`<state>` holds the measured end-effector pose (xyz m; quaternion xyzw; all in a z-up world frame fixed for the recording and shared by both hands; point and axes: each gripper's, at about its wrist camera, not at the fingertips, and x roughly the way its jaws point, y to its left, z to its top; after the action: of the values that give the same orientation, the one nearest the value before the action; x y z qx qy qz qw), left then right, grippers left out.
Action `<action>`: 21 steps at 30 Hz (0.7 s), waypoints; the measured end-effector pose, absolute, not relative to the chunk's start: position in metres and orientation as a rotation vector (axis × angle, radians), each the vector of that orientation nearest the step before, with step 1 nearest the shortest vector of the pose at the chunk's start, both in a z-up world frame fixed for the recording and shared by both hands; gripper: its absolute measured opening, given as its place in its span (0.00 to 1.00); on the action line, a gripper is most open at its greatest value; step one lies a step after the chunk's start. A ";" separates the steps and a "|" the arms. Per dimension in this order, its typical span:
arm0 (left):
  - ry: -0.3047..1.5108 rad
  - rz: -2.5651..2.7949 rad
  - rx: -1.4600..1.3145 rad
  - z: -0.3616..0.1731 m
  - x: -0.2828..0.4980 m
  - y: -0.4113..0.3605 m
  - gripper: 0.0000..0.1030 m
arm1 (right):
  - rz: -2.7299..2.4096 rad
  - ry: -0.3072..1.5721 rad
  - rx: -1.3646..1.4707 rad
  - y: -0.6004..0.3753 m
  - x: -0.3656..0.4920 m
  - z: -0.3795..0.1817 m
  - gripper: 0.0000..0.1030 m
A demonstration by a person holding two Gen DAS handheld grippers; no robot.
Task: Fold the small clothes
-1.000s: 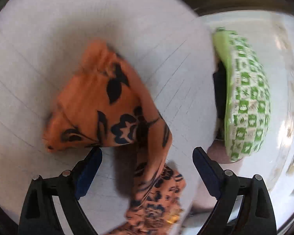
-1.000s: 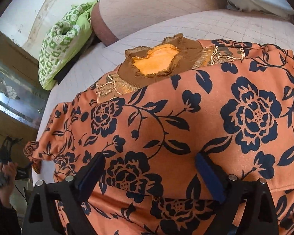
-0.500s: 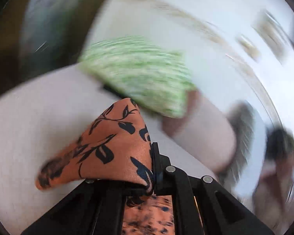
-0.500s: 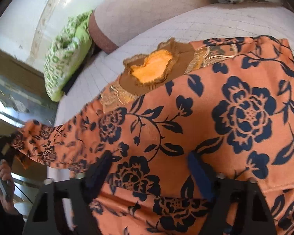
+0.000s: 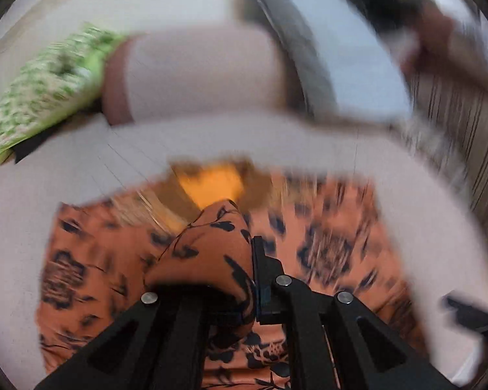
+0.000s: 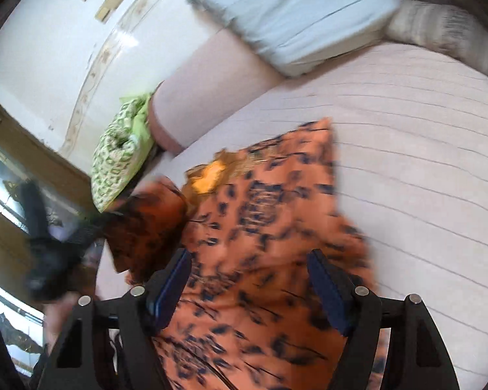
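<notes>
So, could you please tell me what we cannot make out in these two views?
- Left wrist view: motion blur smears the orange floral garment; the left hand-held gripper covers its pinched fold.
- Right wrist view: the garment's near hem is cut off behind the right hand-held gripper.

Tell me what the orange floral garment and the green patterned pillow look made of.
Orange floral garment: thin woven fabric, probably, matte; it bunches softly where the left gripper clamps it. Green patterned pillow: printed cloth cover, likely cotton; blur hides the weave.
</notes>
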<state>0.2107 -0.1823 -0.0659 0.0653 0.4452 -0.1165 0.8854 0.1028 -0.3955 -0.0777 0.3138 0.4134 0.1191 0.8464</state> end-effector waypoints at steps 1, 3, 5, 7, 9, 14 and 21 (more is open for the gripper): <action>0.958 -0.247 0.191 -0.078 0.201 -0.194 0.07 | 0.240 0.880 0.663 -0.403 0.097 -0.081 0.74; 1.011 -0.255 0.364 -0.105 0.189 -0.214 0.09 | 0.215 0.889 0.664 -0.415 0.087 -0.087 0.74; 0.975 -0.251 0.487 -0.112 0.178 -0.229 0.23 | 0.210 0.899 0.681 -0.425 0.080 -0.095 0.74; 0.954 -0.269 0.523 -0.107 0.171 -0.235 0.54 | 0.199 0.900 0.699 -0.430 0.078 -0.100 0.74; 0.947 -0.332 0.467 -0.091 0.167 -0.239 0.81 | 0.195 0.899 0.721 -0.433 0.078 -0.104 0.74; 0.876 -0.439 0.319 -0.044 0.169 -0.232 0.86 | 0.176 0.890 0.723 -0.428 0.081 -0.101 0.75; 0.858 -0.525 0.309 -0.017 0.186 -0.236 1.00 | 0.154 0.903 0.723 -0.424 0.083 -0.095 0.75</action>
<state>0.1856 -0.2365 -0.0171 0.1475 0.4094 -0.2504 0.8648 0.0833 -0.4236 -0.0954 0.3414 0.4262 0.0725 0.8346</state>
